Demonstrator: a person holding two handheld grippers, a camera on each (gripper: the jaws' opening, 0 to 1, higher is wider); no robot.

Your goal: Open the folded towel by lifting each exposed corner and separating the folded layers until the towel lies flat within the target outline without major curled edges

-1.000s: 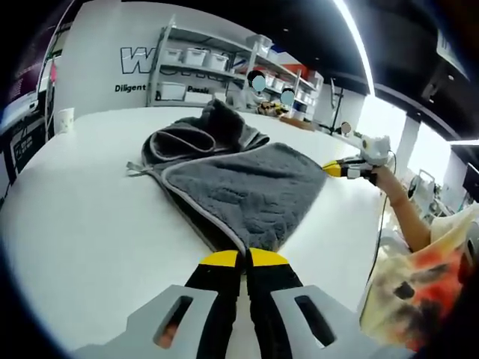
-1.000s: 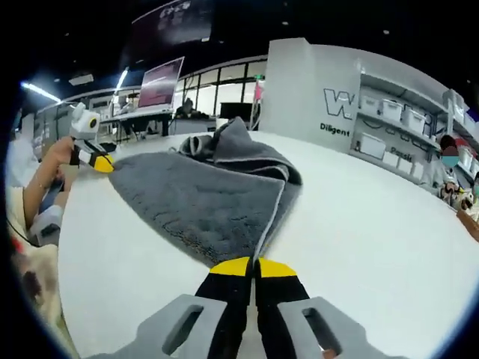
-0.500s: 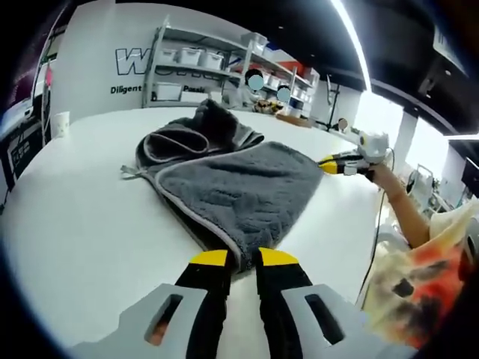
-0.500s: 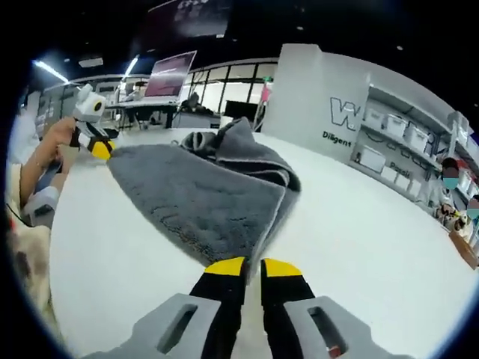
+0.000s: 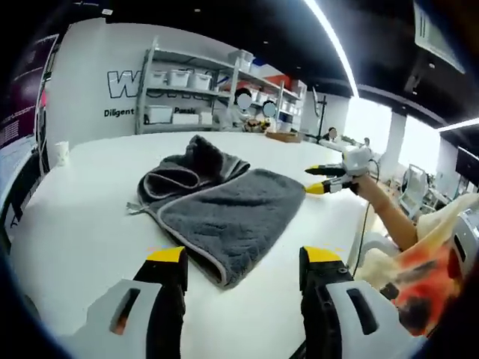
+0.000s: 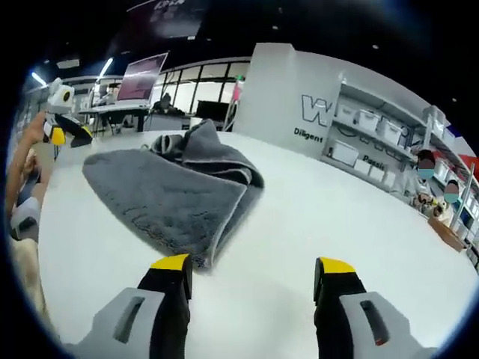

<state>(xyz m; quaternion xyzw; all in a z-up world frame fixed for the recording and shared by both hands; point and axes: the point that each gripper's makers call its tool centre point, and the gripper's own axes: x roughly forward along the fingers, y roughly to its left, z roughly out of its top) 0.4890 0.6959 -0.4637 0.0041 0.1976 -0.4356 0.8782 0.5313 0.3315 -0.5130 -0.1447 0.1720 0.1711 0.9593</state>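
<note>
Now both claws, left and right, wide apart, gray towel free

The towel is thick grey cloth with a matt, nubby pile and a smooth, paler stitched hem. The tabletop is white, smooth and faintly glossy. The left gripper and the right gripper look like matt black plastic with yellow tips and grey plastic bodies.
</note>
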